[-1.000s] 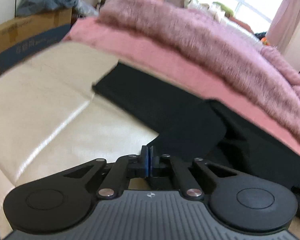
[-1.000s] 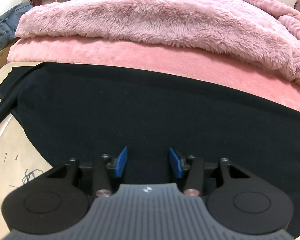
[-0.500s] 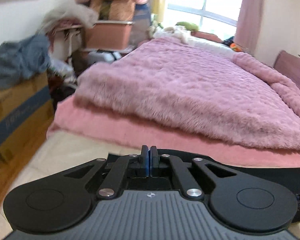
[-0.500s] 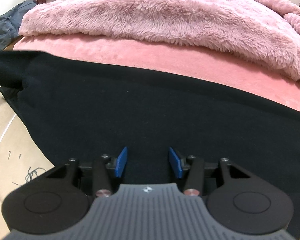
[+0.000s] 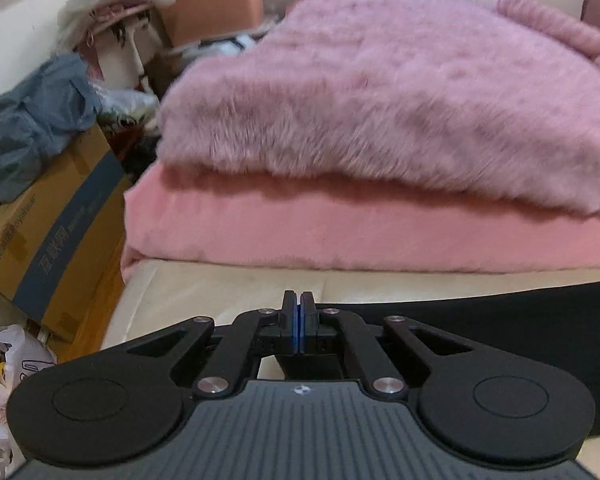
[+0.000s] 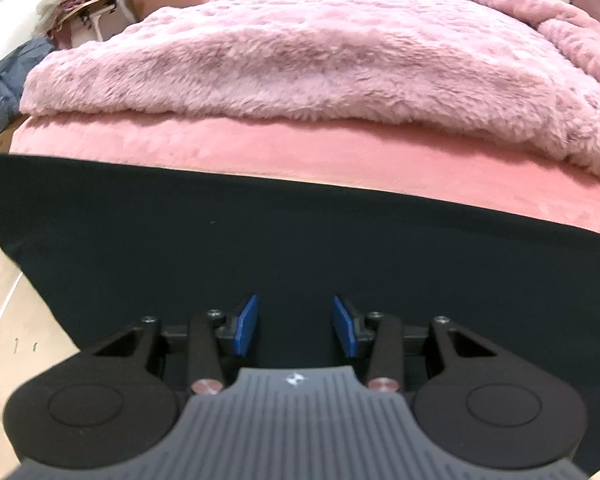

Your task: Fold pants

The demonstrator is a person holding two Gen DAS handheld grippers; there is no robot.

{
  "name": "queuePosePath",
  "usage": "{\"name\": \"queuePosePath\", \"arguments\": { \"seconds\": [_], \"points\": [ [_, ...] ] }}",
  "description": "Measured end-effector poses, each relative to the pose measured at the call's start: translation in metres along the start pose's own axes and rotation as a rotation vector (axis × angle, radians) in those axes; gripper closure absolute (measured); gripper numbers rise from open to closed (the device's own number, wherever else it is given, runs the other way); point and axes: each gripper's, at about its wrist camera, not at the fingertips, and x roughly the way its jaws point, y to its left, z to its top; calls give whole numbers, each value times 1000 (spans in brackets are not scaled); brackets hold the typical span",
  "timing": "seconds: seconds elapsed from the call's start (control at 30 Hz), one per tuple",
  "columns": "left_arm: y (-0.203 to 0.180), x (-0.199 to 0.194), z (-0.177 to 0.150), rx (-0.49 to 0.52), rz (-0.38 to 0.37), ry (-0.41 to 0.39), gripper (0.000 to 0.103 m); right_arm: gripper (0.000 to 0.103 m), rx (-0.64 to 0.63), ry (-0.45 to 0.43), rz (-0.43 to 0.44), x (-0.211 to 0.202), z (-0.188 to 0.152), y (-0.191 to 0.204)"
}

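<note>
Pants (image 6: 300,248): black, on the cream surface (image 5: 204,288) at the pink bed's (image 6: 300,148) foot; long axis 9 to 3 o'clock.
Left gripper (image 5: 299,322): fingers pressed together; whether on fabric, cannot tell.
Right gripper (image 6: 296,326): fingers spread over the pants, just been closing.

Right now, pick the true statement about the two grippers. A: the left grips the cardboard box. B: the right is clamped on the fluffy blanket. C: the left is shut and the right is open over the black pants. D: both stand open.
C: the left gripper shows its blue pads pressed together, apparently on a fold of the black pants, while the right gripper has a clear gap between its pads above the cloth.
</note>
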Motion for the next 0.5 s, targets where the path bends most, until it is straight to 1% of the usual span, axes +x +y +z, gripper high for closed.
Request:
{"name": "queuePosePath", "arguments": {
  "seconds": [0.07, 0.17, 0.23, 0.3, 0.33, 0.37, 0.43, 0.5],
  "points": [
    [-1, 17, -3, 19, 16, 15, 103, 65, 16, -2, -11, 0, -1, -7],
    [-4, 36, -5, 20, 34, 28, 103, 65, 29, -4, -31, 0, -5, -17],
    [-4, 44, -8, 2, 44, 33, 102, 65, 38, -3, -39, 2, -6, -21],
    [0, 50, -10, -35, 60, 41, 100, 65, 48, -6, -41, 2, -9, -24],
    [3, 51, -12, -60, 63, 41, 93, 65, 50, -8, -42, 3, -9, -25],
    [8, 50, -13, -91, 56, 36, 82, 65, 50, -9, -41, 3, -10, -25],
    [20, 42, -17, -170, 18, 13, 76, 65, 46, -16, -43, 3, -12, -24],
    [33, 27, -24, -258, -11, -17, 76, 65, 43, -21, -39, 0, -14, -23]
  ]
}}
